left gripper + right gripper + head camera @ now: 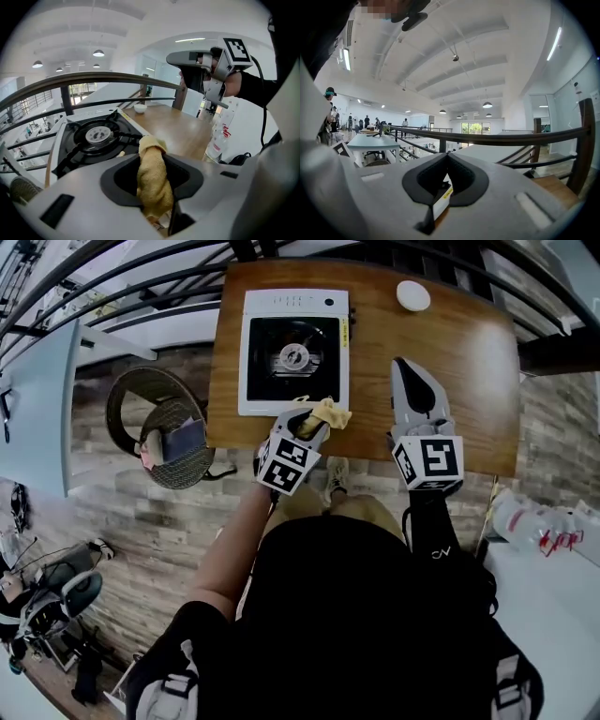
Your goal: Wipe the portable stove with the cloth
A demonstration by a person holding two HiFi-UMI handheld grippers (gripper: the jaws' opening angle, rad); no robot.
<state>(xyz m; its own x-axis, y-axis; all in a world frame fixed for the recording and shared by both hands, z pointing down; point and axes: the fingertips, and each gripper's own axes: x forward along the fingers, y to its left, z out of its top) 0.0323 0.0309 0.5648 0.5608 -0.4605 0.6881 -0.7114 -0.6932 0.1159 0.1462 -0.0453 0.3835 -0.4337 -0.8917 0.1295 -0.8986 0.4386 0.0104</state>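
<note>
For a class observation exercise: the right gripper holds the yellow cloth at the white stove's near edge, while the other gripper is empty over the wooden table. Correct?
No. The left gripper holds the yellow cloth at the white stove, as the left gripper view shows. The right gripper is the empty one over the wooden table.

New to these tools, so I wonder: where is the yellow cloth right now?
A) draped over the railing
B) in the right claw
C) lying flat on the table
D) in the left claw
D: the left claw is shut on the cloth at the near edge of the stove, while the right claw is shut with nothing in it.
</note>
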